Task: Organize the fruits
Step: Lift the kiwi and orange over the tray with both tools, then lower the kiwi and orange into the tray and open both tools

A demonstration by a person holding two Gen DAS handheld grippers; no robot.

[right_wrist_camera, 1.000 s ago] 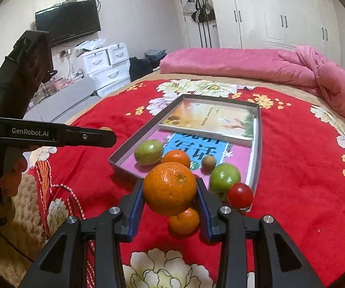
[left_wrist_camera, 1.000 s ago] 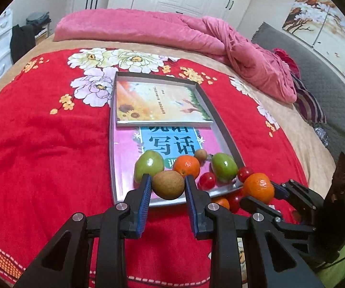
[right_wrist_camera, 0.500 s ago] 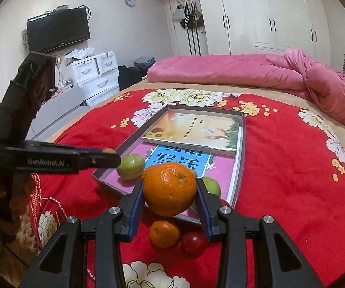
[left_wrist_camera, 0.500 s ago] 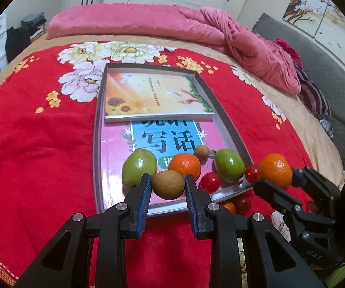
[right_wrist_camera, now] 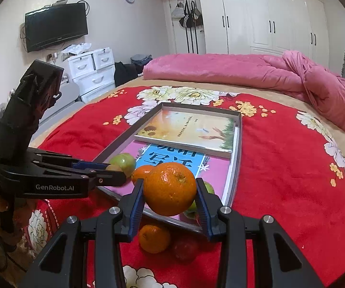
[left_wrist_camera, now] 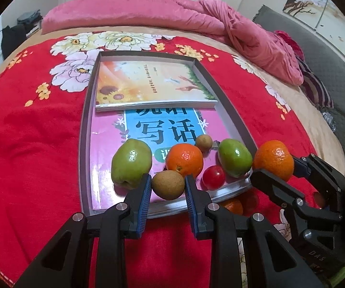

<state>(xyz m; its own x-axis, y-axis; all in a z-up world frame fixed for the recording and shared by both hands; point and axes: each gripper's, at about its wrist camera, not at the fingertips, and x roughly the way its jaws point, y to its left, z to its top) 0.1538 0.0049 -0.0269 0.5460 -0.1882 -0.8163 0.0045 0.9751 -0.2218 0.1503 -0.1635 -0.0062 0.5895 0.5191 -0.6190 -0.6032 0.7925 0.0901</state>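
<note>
Item: kiwi, brown and fuzzy, pinched at its sides between the blue pads of the left gripper; jaws drawn nearly together on it, carried just above the near edge of the tray, seemingly for setting down among the fruit gathered there. Item: large orange, clamped across its width by the right gripper, jaws parted only as far as the fruit demands, held in the air near the tray's near right corner, probably awaiting a place of its own. Already in the tray, along its near edge: green fruit toward the left; tangerine at the middle; a second, smaller brown fruit behind it; a second green fruit by the right wall; red tomato in front. They are clustered close, touching or nearly so, which suits a sorting job that collects fruit in one spot. Outstanding: small tangerine and red fruit, both lying on the red flowered bedspread just outside the tray's near right corner, not yet collected. Tray lining: pink-and-blue book flat on the floor, with a sunflower-cover book overlapping it at the far end, so free floor remains only at the near half. Surroundings: pink quilt heaped at the far edge of the bed.
</note>
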